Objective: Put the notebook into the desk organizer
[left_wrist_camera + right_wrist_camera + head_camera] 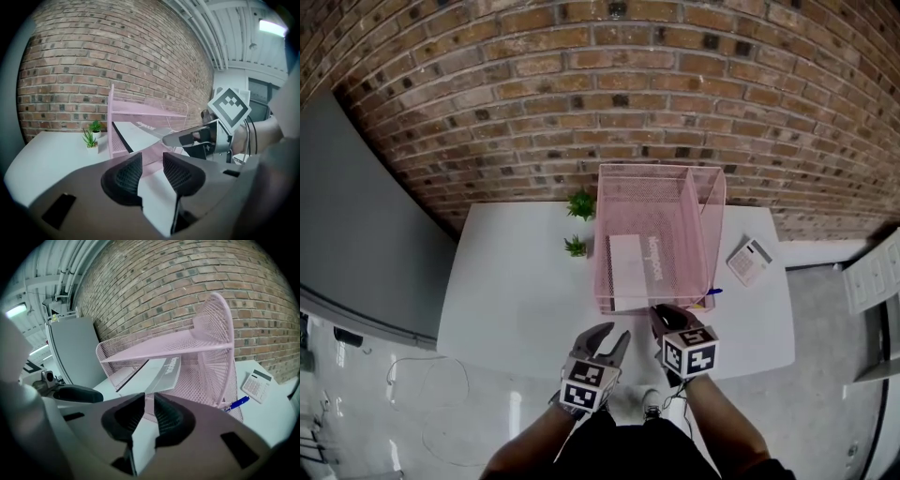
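Note:
A pink wire-mesh desk organizer (705, 234) stands at the back of the white table (516, 291). A white and grey notebook (639, 267) lies flat in its lower tray, its spine toward the front opening. Both grippers hover at the table's near edge, short of the organizer's front. The left gripper (614, 335) is open and empty. To its right, the right gripper (666, 317) shows a narrow gap between its pads with nothing in it. The right gripper view shows the notebook (157, 373) in the organizer (211, 352), just beyond the right gripper (150, 411). The left gripper (151, 168) points at the organizer's left wall (123, 140).
Two small potted plants (580, 203) (575, 247) stand left of the organizer. A calculator (749, 261) lies to its right and a blue pen (713, 292) at its front right corner. A brick wall runs behind the table; a grey panel (356, 234) stands at left.

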The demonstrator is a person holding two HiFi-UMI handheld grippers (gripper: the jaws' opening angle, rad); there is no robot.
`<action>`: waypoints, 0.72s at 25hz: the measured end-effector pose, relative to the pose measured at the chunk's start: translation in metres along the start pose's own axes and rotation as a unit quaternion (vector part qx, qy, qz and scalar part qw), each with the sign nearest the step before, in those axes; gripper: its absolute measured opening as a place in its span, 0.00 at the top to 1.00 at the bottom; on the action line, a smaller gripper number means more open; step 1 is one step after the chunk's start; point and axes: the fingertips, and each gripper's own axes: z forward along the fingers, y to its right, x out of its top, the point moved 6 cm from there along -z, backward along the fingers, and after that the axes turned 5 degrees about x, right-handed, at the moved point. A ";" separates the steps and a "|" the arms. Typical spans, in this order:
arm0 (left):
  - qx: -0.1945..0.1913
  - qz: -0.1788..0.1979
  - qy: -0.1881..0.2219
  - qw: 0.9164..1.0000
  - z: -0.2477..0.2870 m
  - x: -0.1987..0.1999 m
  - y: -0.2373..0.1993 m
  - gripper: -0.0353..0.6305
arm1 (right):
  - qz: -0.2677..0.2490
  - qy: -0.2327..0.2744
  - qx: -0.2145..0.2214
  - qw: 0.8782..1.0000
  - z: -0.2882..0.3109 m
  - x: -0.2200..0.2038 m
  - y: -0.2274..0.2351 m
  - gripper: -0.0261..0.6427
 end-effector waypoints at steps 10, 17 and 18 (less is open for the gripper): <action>0.067 -0.029 0.035 0.997 -0.026 0.005 0.036 0.74 | -0.074 -0.007 0.046 0.996 -0.024 0.003 0.009 0.85; 0.132 -0.054 0.056 0.988 -0.063 -0.006 0.069 0.74 | -0.092 0.004 0.095 0.991 -0.049 -0.001 0.006 0.85; 0.139 -0.058 0.057 0.987 -0.070 -0.008 0.074 0.74 | -0.093 0.006 0.102 0.990 -0.054 -0.003 0.003 0.86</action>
